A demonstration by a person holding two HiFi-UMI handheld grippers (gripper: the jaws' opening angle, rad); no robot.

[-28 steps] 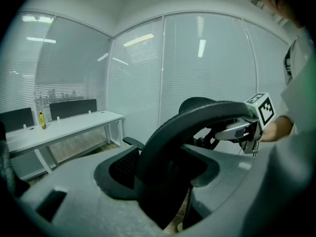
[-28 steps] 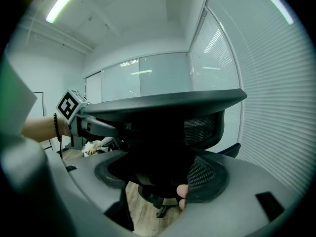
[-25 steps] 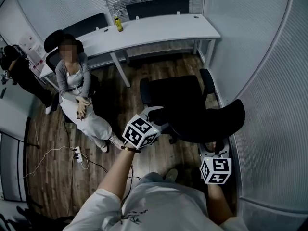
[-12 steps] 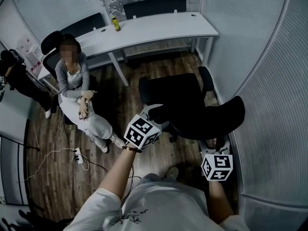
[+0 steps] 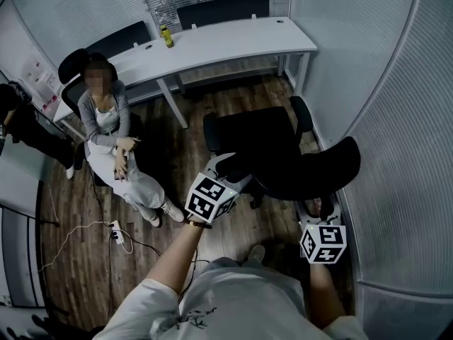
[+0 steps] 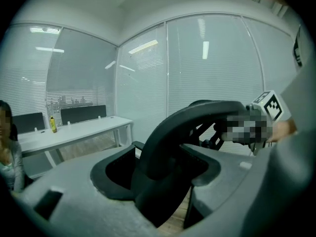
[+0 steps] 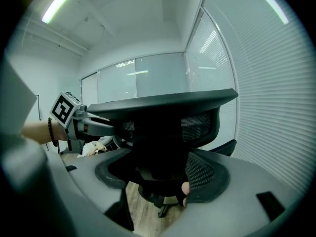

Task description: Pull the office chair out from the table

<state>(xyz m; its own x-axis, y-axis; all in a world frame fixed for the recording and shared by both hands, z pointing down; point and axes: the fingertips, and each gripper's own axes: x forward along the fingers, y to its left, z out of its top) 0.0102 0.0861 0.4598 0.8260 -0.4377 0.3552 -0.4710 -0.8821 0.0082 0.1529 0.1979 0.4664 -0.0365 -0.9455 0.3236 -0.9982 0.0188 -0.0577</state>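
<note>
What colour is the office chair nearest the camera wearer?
The office chair is black all over, seat and backrest; the head view shows it best.

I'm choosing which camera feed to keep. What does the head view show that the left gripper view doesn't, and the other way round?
Head view only: the power strip and its white cable on the floor. Left gripper view only: the office chair's backrest rim standing between the left claw's jaws, which have just been opening. Both: the white table, yellow bottle, seated person, the chair and the right claw.
</note>
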